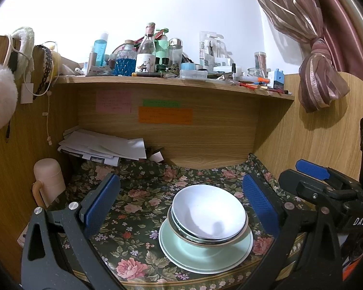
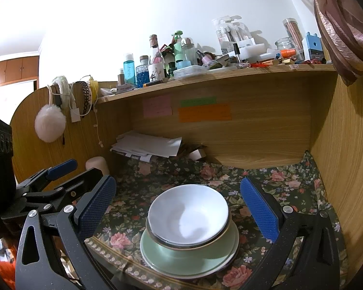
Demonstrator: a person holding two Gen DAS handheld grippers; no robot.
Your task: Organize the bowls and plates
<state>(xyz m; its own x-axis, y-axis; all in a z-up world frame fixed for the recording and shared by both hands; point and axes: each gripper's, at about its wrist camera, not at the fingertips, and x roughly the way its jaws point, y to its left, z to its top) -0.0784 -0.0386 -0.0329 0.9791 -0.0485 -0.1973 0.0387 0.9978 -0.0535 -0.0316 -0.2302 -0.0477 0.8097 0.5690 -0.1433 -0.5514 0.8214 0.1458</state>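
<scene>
A stack of dishes sits on the floral tablecloth [image 1: 138, 200] near the desk's front edge. A white bowl [image 1: 209, 211] is on top, nested in other bowls, on a pale green plate [image 1: 203, 253] over a white plate. The stack also shows in the right wrist view, with the white bowl [image 2: 188, 213] over the green plate [image 2: 188, 256]. My left gripper [image 1: 181, 207] is open and empty, its blue pads either side of the stack, held back from it. My right gripper [image 2: 179, 210] is open and empty, likewise back from the stack. The right gripper also shows at the right of the left wrist view [image 1: 326, 181].
A pile of papers [image 1: 104, 147] lies at the back left of the desk. A pink cylinder [image 1: 49, 178] stands at the left wall. A shelf [image 1: 171, 82] above holds several bottles and jars. Wooden side walls close in both sides. A curtain [image 1: 319, 48] hangs at right.
</scene>
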